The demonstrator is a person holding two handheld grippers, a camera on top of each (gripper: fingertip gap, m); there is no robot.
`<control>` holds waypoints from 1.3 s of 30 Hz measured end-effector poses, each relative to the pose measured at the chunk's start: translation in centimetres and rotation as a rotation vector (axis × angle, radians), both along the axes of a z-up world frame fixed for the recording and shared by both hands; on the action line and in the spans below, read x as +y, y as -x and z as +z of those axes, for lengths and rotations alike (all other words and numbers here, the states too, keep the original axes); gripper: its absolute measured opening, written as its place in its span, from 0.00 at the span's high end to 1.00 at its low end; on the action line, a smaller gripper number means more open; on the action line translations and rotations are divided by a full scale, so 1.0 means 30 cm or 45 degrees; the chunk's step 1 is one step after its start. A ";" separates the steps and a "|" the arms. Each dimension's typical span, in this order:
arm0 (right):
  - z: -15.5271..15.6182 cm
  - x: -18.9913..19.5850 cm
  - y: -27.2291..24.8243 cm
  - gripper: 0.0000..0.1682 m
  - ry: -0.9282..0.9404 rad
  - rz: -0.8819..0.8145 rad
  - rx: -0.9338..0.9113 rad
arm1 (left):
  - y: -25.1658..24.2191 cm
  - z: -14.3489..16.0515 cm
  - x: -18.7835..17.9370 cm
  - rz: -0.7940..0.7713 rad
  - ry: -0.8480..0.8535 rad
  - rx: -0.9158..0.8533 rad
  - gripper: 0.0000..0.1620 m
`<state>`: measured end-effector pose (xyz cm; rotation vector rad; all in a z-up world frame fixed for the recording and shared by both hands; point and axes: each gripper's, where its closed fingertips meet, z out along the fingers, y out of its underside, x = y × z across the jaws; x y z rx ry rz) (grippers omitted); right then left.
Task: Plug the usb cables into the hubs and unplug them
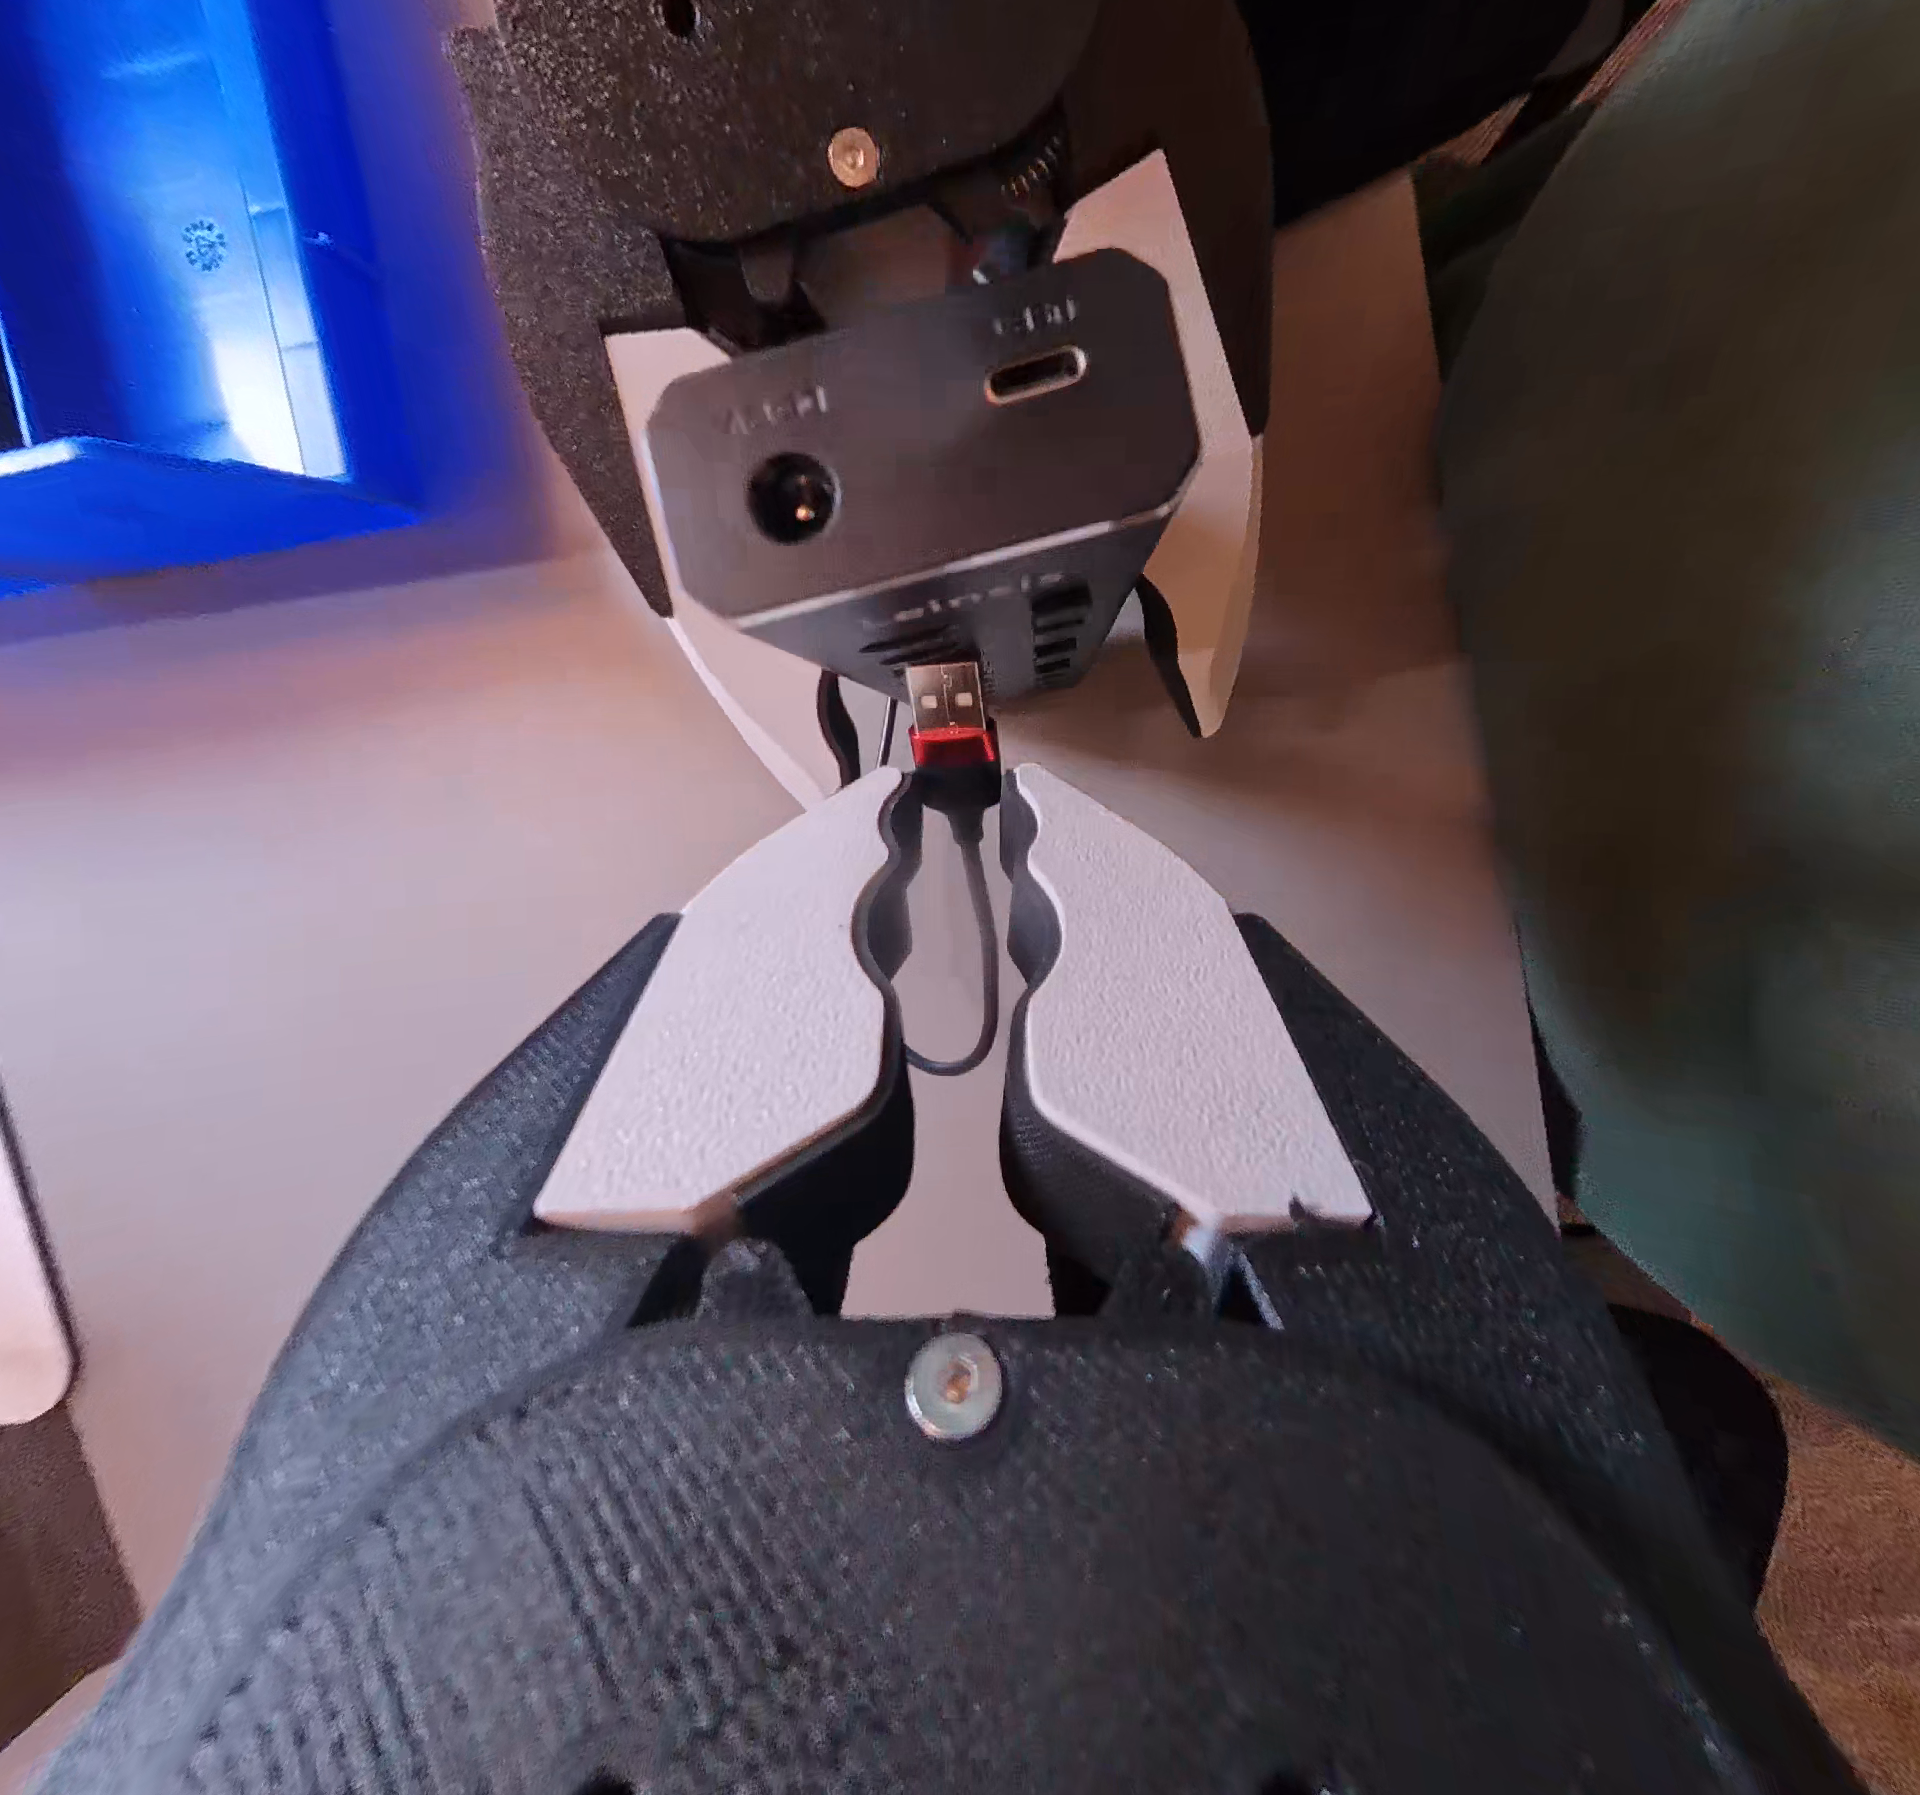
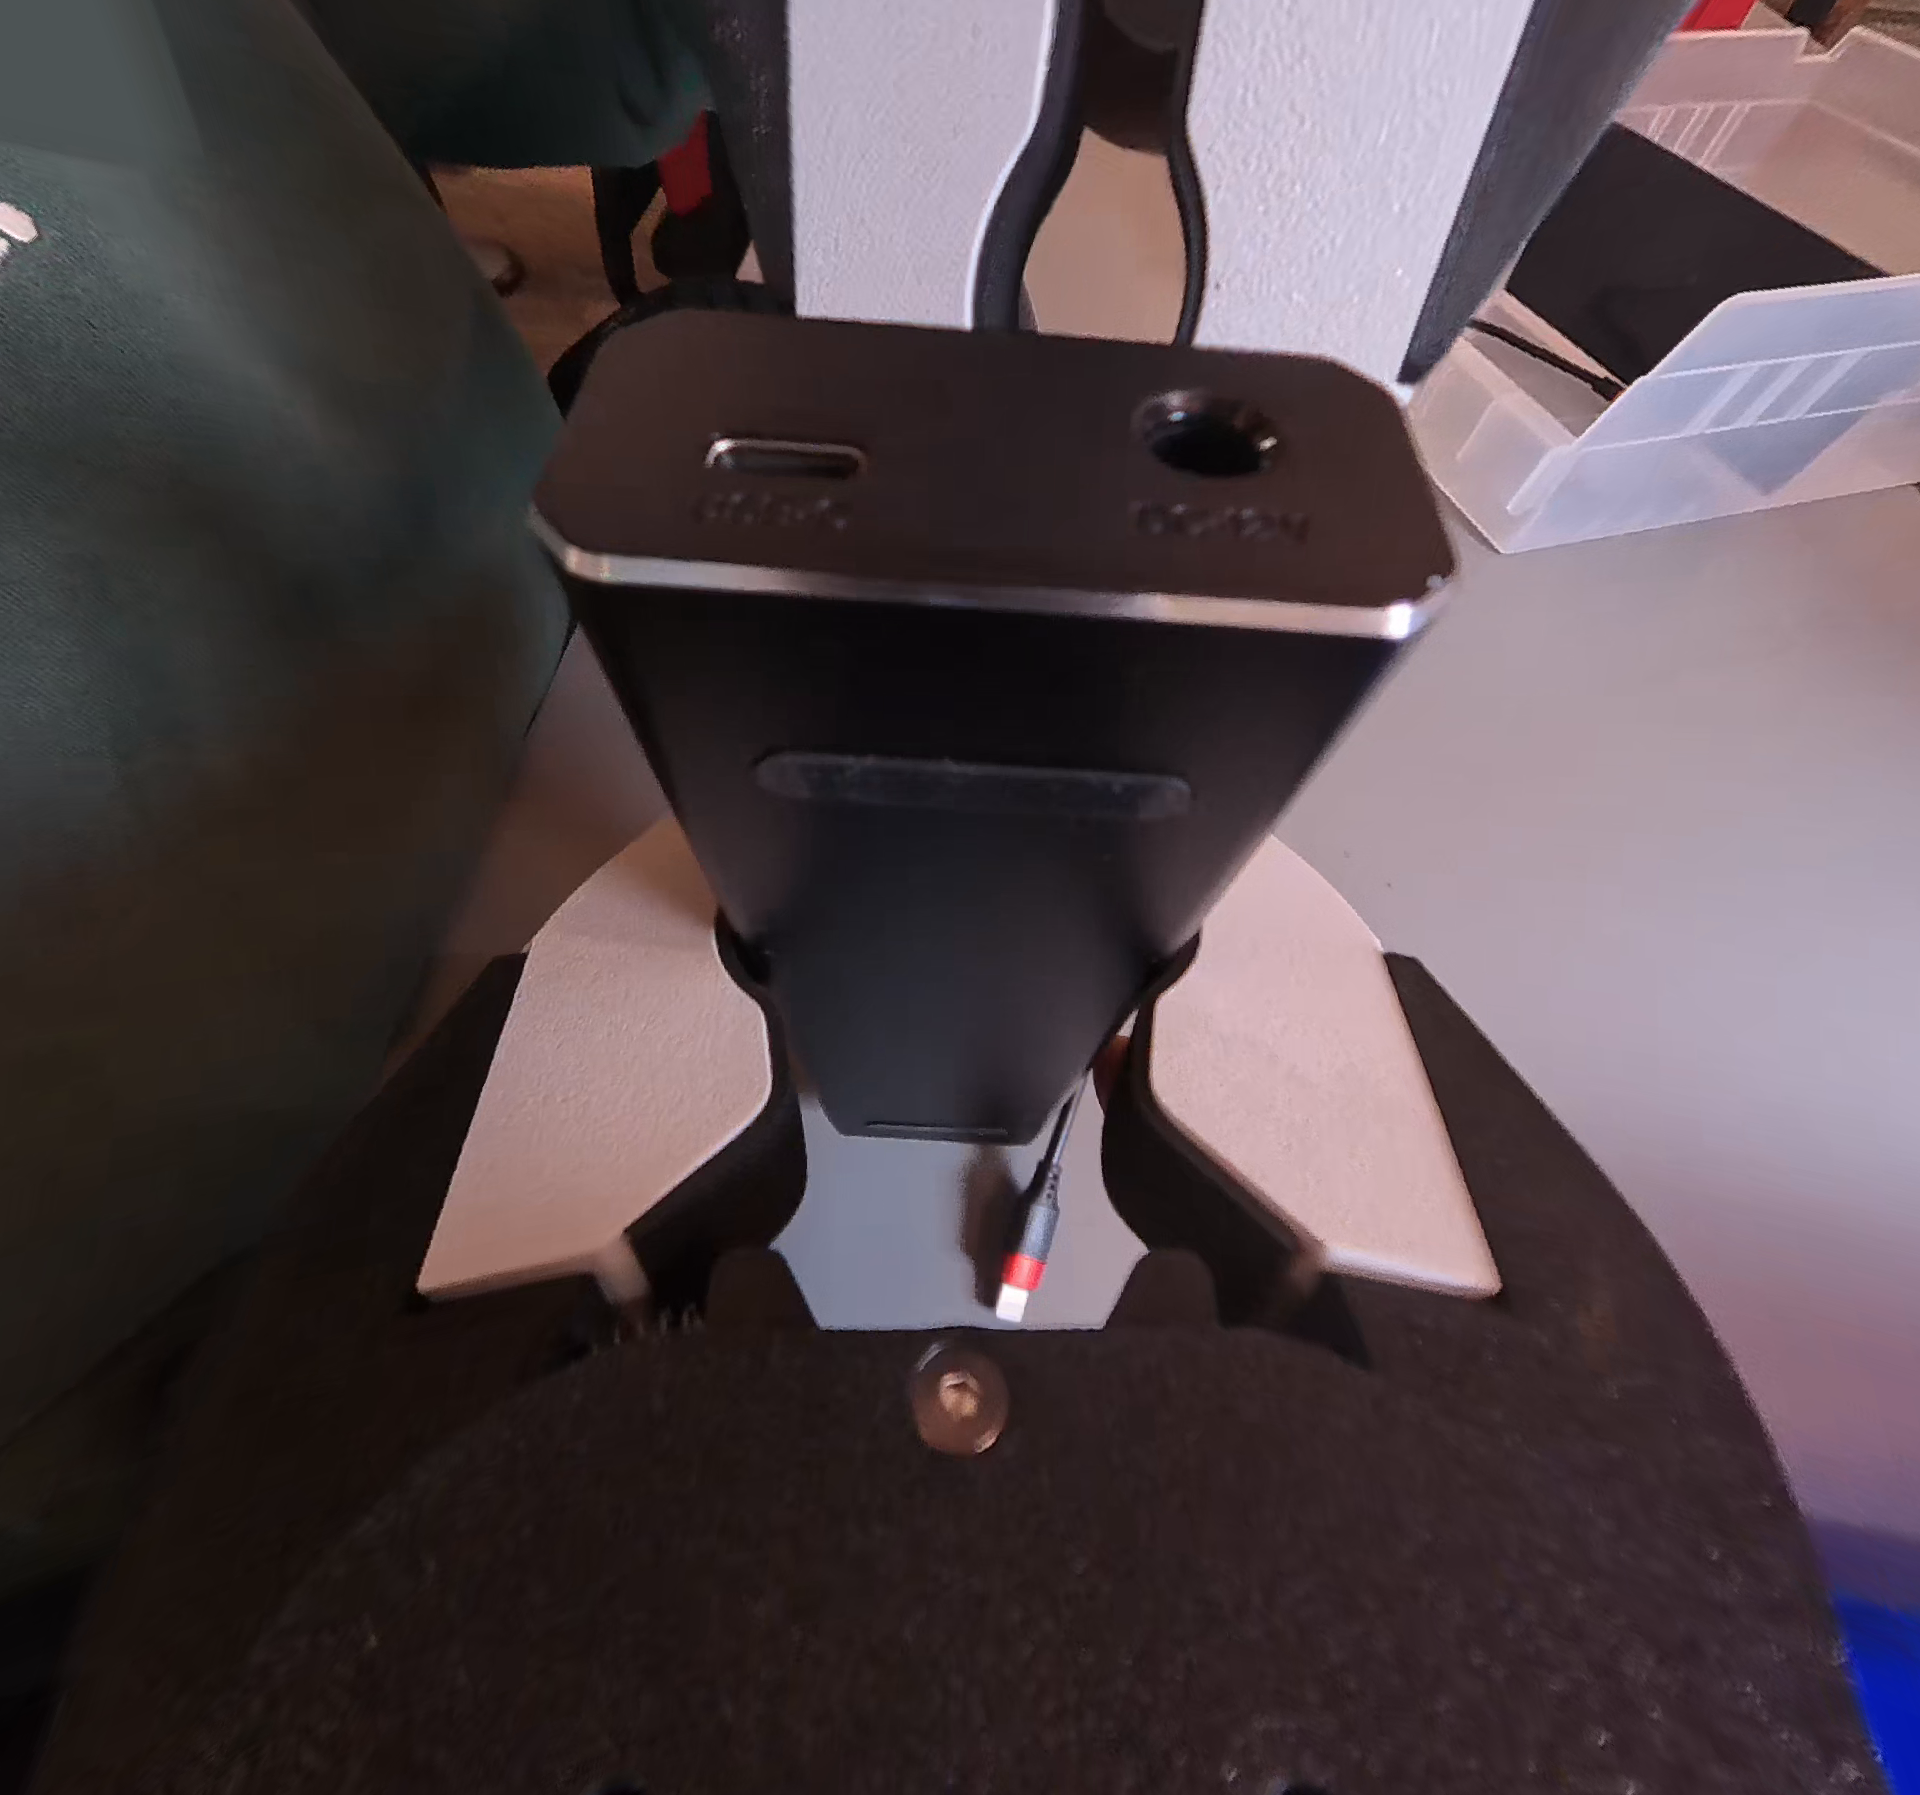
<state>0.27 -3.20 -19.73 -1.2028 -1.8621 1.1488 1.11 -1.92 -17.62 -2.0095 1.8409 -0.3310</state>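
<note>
Left wrist view: the left gripper is clamped narrowly on the red-collared body of the USB plug, whose bare metal tongue points at the hub and appears to touch its slotted side; whether it has entered a port cannot be told. The thin black cable loops back from the plug between the fingers. The hub is held off the table by the right gripper, which reaches in from behind it. A blue bin stands well to the left of the hub. Right wrist view: the right gripper is closed on the lower part of the hub, whose end face with two sockets faces the camera. Below the hub the cable's other end, a small red-and-white connector, hangs free. A clear plastic tray lies to the right of the hub. Assessment: the hub looks rigid, smooth-sided and metal-cased, so it could slip under insertion force; a firm grip across its flat sides suits. The plug is small and stiff, best held by its collar; the cable is limp and gives no steering.
</note>
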 end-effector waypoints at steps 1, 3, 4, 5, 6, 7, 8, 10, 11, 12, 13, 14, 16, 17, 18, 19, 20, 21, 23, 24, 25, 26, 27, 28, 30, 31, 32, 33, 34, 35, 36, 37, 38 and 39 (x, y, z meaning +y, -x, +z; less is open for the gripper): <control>0.002 0.001 -0.001 0.58 0.015 -0.002 -0.001 | 0.001 0.002 0.003 -0.004 -0.015 0.024 0.91; 0.002 0.004 -0.001 0.58 0.024 -0.011 -0.003 | 0.003 0.006 0.005 -0.013 -0.038 0.074 0.91; 0.001 0.005 0.000 0.58 0.032 -0.015 -0.006 | 0.005 0.006 0.005 -0.015 -0.042 0.099 0.91; 0.001 0.006 0.001 0.58 0.042 -0.019 -0.007 | 0.007 0.006 0.004 -0.015 -0.041 0.123 0.91; -0.002 0.007 0.001 0.58 0.047 -0.024 -0.014 | 0.008 0.006 0.007 -0.012 -0.047 0.141 0.91; -0.005 0.012 0.002 0.58 0.044 -0.033 -0.020 | 0.009 0.007 0.011 -0.008 -0.051 0.154 0.91; -0.007 0.017 0.002 0.58 0.042 -0.044 -0.025 | 0.009 0.009 0.014 -0.004 -0.049 0.158 0.91; -0.009 0.027 0.000 0.58 0.049 -0.065 -0.034 | 0.009 0.016 0.025 0.026 -0.034 0.137 0.91; -0.013 0.029 0.000 0.58 0.046 -0.069 -0.041 | 0.012 0.019 0.031 0.042 -0.029 0.132 0.91; -0.019 0.026 0.000 0.58 0.040 -0.065 -0.050 | 0.018 0.018 0.036 0.053 -0.021 0.144 0.91; -0.024 0.021 0.002 0.58 0.036 -0.058 -0.057 | 0.024 0.012 0.036 0.050 -0.010 0.168 0.91; -0.029 0.016 0.006 0.57 0.039 -0.053 -0.063 | 0.029 0.002 0.032 0.039 0.002 0.195 0.91; -0.026 0.006 0.011 0.57 0.063 -0.039 -0.054 | 0.032 -0.019 0.014 0.013 0.041 0.234 0.91; -0.022 0.006 0.012 0.57 0.073 -0.041 -0.048 | 0.031 -0.025 0.010 0.008 0.051 0.240 0.91; -0.019 0.009 0.012 0.57 0.074 -0.045 -0.042 | 0.029 -0.027 0.011 0.009 0.053 0.238 0.91; -0.017 0.012 0.010 0.57 0.075 -0.049 -0.039 | 0.027 -0.025 0.014 0.014 0.052 0.230 0.91; -0.015 0.016 0.009 0.57 0.081 -0.055 -0.035 | 0.024 -0.021 0.019 0.021 0.053 0.218 0.91; -0.016 0.019 0.007 0.58 0.088 -0.057 -0.036 | 0.021 -0.016 0.020 0.024 0.060 0.202 0.91; -0.026 0.024 0.003 0.58 0.073 -0.063 -0.051 | 0.012 0.005 0.012 0.018 0.088 0.153 0.91; -0.028 0.024 0.002 0.58 0.070 -0.061 -0.051 | 0.010 0.015 0.012 0.016 0.086 0.133 0.91; -0.024 0.022 0.003 0.58 0.086 -0.057 -0.043 | 0.009 0.021 0.015 0.021 0.082 0.120 0.91; -0.020 0.022 0.004 0.58 0.102 -0.055 -0.040 | 0.009 0.023 0.017 0.026 0.079 0.111 0.91; -0.018 0.024 0.004 0.58 0.104 -0.056 -0.036 | 0.009 0.025 0.020 0.031 0.079 0.098 0.91; -0.017 0.026 0.004 0.58 0.104 -0.056 -0.033 | 0.008 0.029 0.021 0.039 0.088 0.077 0.91; -0.012 0.025 0.002 0.58 0.121 -0.052 -0.022 | 0.003 0.038 0.023 0.053 0.110 0.018 0.91; -0.010 0.025 0.001 0.58 0.125 -0.052 -0.019 | 0.002 0.041 0.028 0.065 0.111 -0.003 0.91; -0.011 0.023 0.002 0.58 0.126 -0.049 -0.019 | 0.001 0.042 0.034 0.074 0.110 -0.020 0.91; -0.012 0.023 0.003 0.58 0.123 -0.048 -0.019 | 0.003 0.039 0.032 0.076 0.124 -0.021 0.91; -0.014 0.023 0.003 0.57 0.125 -0.048 -0.019 | 0.003 0.034 0.032 0.075 0.128 -0.023 0.91; -0.014 0.024 0.004 0.57 0.132 -0.048 -0.017 | 0.001 0.032 0.032 0.077 0.128 -0.037 0.91; -0.009 0.023 0.003 0.57 0.143 -0.043 -0.004 | -0.008 0.037 0.034 0.081 0.127 -0.076 0.91; 0.001 0.017 0.002 0.58 0.162 -0.029 0.014 | -0.013 0.042 0.032 0.080 0.141 -0.108 0.91; 0.008 0.016 0.001 0.58 0.176 -0.025 0.026 | -0.017 0.050 0.032 0.077 0.143 -0.149 0.91; 0.014 0.019 -0.001 0.58 0.180 -0.029 0.040 | -0.022 0.059 0.037 0.083 0.138 -0.200 0.91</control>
